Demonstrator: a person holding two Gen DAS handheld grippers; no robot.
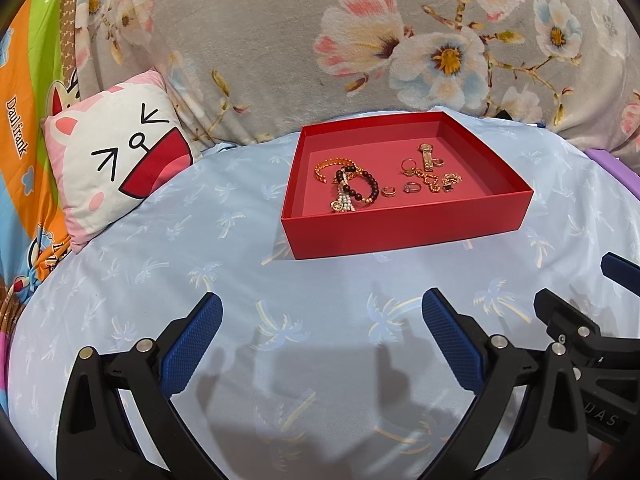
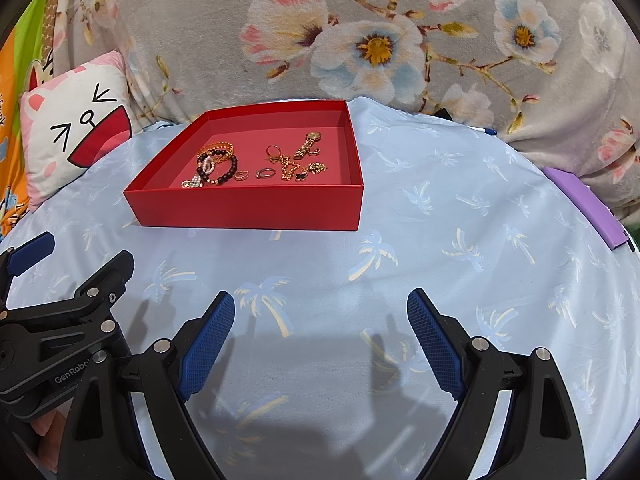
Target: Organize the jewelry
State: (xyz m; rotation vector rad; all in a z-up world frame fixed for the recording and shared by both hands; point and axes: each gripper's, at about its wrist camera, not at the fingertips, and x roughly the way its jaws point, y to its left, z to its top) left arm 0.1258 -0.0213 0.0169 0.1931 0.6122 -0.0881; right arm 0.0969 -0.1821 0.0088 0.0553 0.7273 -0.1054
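A shallow red box [image 1: 400, 232] sits on a light blue sheet and also shows in the right wrist view [image 2: 248, 208]. Inside lie a dark bead bracelet [image 1: 362, 188], a gold bangle [image 1: 332, 168], a pearl strand [image 1: 344, 202], a gold watch [image 1: 427, 156], several rings [image 1: 412, 188] and a gold chain [image 1: 434, 182]. My left gripper [image 1: 322, 308] is open and empty, short of the box. My right gripper [image 2: 320, 308] is open and empty, right of the left one; its side shows in the left wrist view [image 1: 580, 320].
A cat-face pillow [image 1: 116, 164] leans at the back left. A grey floral blanket [image 1: 320, 40] rises behind the box. A purple flat object [image 2: 584, 208] lies at the sheet's right edge. A small pen tip [image 2: 486, 131] shows behind the sheet.
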